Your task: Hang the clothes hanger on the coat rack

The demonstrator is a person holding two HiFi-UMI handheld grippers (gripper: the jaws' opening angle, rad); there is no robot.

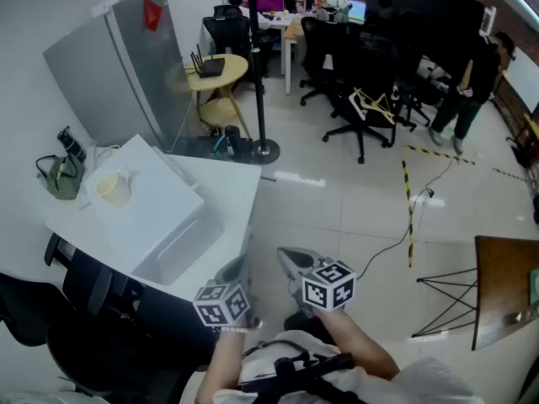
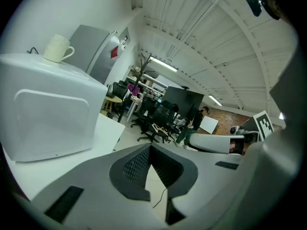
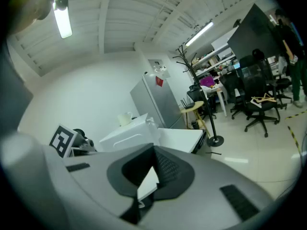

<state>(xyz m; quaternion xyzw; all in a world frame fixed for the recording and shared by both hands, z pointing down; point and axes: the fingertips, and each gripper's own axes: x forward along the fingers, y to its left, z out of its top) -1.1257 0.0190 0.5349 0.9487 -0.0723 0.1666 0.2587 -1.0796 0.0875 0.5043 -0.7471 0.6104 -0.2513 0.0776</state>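
Note:
A wooden clothes hanger [image 1: 375, 103] lies on the seat of a black office chair far across the room; it also shows small in the left gripper view [image 2: 158, 128] and in the right gripper view [image 3: 264, 98]. The black coat rack [image 1: 257, 74] stands on a round base on the floor left of that chair, with its bare hooks high in the right gripper view [image 3: 186, 57]. My left gripper [image 1: 236, 268] and right gripper [image 1: 286, 255] are held side by side close to my body, far from both. Each is shut with nothing held, as the left gripper [image 2: 149, 147] and right gripper [image 3: 154, 150] show in their own views.
A white table [image 1: 227, 183] at my left carries a white box-shaped appliance [image 1: 147, 213] with a cup [image 1: 114, 189] on top. Behind it stands a grey fridge [image 1: 126, 66]. Office chairs, a standing person [image 1: 472, 82], yellow-black floor tape [image 1: 408, 209] and a brown table [image 1: 505, 289] lie ahead and right.

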